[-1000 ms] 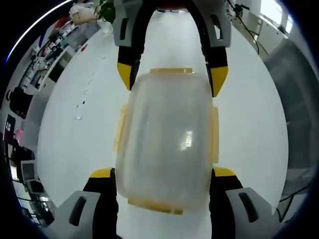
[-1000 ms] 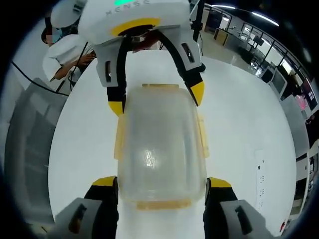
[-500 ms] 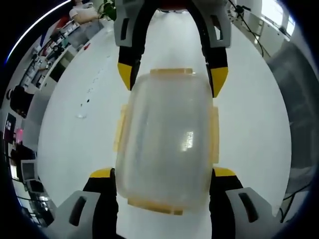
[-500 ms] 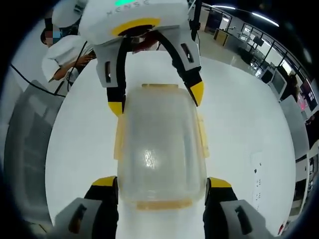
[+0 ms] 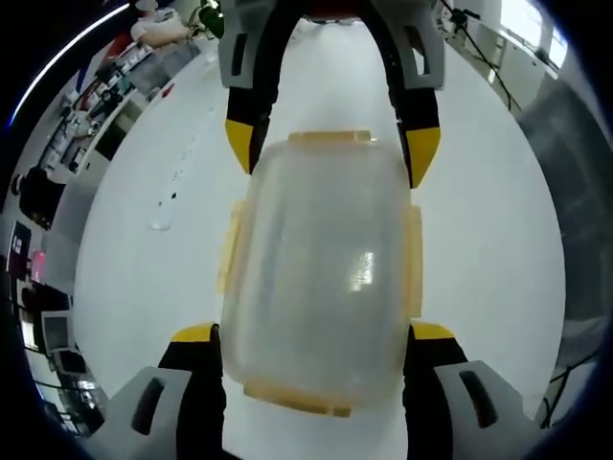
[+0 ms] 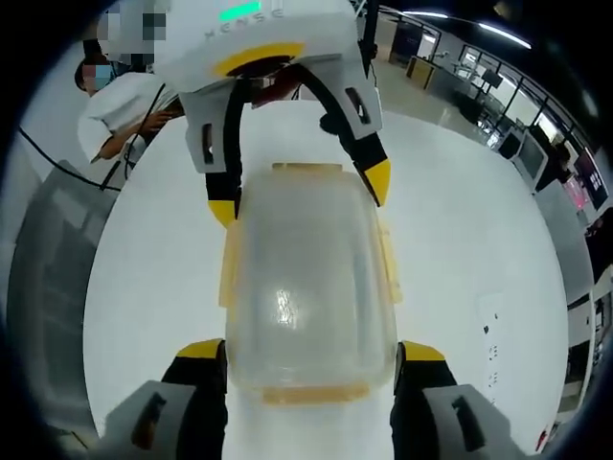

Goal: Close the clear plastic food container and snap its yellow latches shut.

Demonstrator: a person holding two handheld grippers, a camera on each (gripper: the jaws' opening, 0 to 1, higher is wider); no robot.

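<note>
Container (image 5: 316,278) sits squeezed end to end between both tongs on the white table (image 5: 144,287), lid already on. Left gripper (image 5: 311,350) and right gripper (image 6: 311,359) each have jaws spread wide, clamping its sides. Yellow latches (image 6: 230,268) look flared out, so snapping's probably still left.

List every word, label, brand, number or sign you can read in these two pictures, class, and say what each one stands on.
"MENSE", or something close to it: raised pale letters on the white housing of the left gripper, seen in the right gripper view; the letters are partly cut off, so the reading is uncertain.
The clear container and its yellow latches carry no readable text.
The background items beyond the white table are too small and blurred to read.
</note>
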